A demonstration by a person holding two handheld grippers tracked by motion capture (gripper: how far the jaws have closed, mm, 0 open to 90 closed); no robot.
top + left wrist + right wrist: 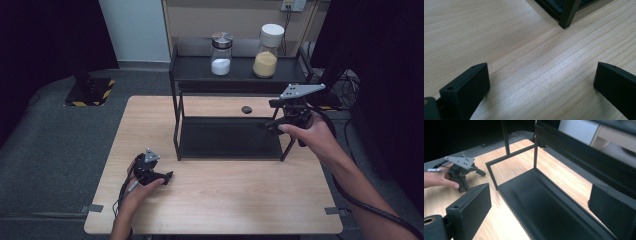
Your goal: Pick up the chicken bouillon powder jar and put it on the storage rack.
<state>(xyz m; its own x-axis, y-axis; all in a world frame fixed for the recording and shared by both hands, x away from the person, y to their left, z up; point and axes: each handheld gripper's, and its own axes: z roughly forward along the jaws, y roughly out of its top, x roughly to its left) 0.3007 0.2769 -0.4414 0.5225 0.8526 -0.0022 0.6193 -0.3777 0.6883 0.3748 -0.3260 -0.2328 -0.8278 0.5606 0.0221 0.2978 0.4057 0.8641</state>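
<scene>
The left hand-held gripper point(159, 176) lay low on the near left part of the wooden desk point(230, 195), held by the person's left hand point(140, 192). In the left gripper view its two black jaws stood wide apart over bare wood grain, gripping nothing, and a black leg of the rack point(569, 12) stood on the desk just beyond them.

Farther in and to the right, the right hand point(312, 137) held the right hand-held gripper point(272, 125) raised at the right end of a black metal rack point(175, 100), with its grey three-cornered plate point(301, 90) on top. In the right gripper view its jaws were also spread wide and empty, aimed down toward the rack's dark lower shelf point(541, 202); the left hand-held gripper point(480, 172) showed farther off on the desk.

Behind the lower shelf, a small dark round thing point(246, 109) lay on the desk; I could not tell what it was.

On the rack's upper shelf point(195, 70), at the far side, stood two jars, well apart: a glass jar with a metal lid point(221, 53) holding white powder on the left, and a jar with a white lid point(268, 50) holding yellow grains on the right.
</scene>
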